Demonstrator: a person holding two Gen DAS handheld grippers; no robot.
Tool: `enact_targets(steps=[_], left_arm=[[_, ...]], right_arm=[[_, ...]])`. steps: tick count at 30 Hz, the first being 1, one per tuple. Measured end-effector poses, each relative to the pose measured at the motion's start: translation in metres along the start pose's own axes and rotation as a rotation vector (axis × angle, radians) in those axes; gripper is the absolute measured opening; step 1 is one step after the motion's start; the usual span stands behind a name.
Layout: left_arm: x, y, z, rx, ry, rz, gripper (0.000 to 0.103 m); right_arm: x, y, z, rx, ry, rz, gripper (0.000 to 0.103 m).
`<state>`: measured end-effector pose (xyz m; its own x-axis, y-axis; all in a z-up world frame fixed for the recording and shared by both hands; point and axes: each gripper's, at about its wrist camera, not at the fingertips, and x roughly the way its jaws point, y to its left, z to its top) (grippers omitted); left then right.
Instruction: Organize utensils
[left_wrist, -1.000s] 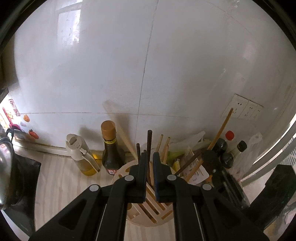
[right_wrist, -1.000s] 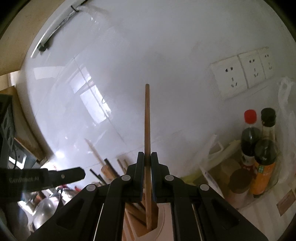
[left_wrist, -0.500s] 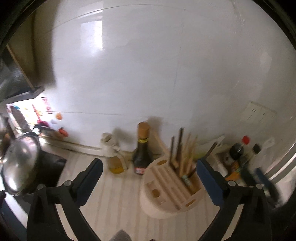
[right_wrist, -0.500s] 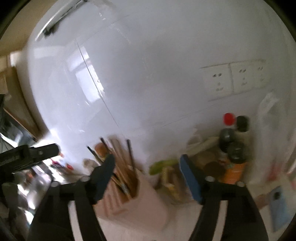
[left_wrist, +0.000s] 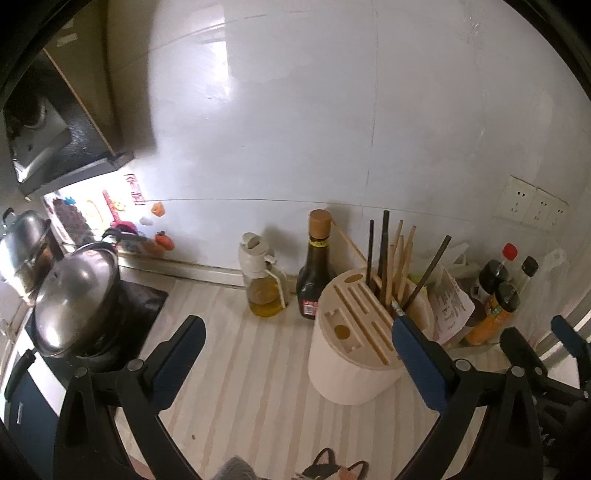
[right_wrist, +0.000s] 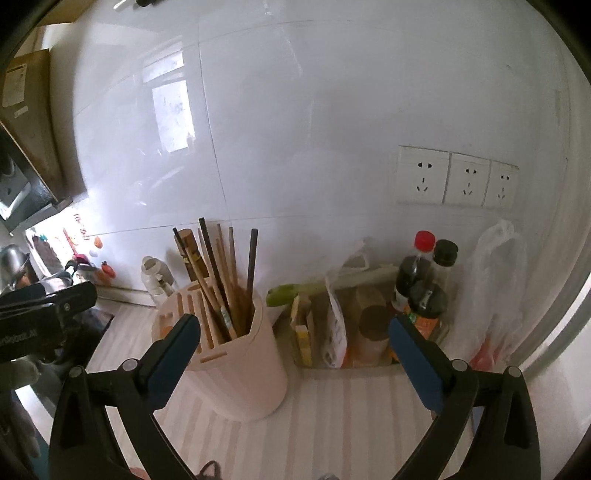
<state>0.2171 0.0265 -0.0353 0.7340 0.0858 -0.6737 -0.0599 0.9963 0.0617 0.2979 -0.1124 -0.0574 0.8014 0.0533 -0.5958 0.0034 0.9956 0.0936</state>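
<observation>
Both claws apart, chopsticks in the holder

Left claw (left_wrist: 297, 350) and right claw (right_wrist: 293, 347) have just spread wide, gripping nothing; chopsticks (right_wrist: 218, 280) stand in the holder (right_wrist: 236, 369) near the bench's (left_wrist: 240, 369) back edge.

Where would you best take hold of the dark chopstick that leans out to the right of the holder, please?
Grip the dark chopstick on its bare upper shaft, from above and the right: it tilts away from the other chopsticks, its lower end sunk in the holder.

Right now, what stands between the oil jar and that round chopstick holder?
A dark sauce bottle stands between the oil jar and the chopstick holder, seen in the left wrist view.
</observation>
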Motion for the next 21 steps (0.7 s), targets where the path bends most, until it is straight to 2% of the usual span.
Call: enact_targets(steps=[9,21], left_arm=[[-0.044,0.003,-0.017,0.007,-0.012,-0.004,0.103],[-0.139,0.032,-0.058,0.049,-0.057,-0.085,0.103]], right_arm=[[-0.039,0.006,0.001,-0.018,-0.002,-0.013,0.103],[-0.161,0.028,-0.022,-0.003,-0.059,-0.14,0.103]])
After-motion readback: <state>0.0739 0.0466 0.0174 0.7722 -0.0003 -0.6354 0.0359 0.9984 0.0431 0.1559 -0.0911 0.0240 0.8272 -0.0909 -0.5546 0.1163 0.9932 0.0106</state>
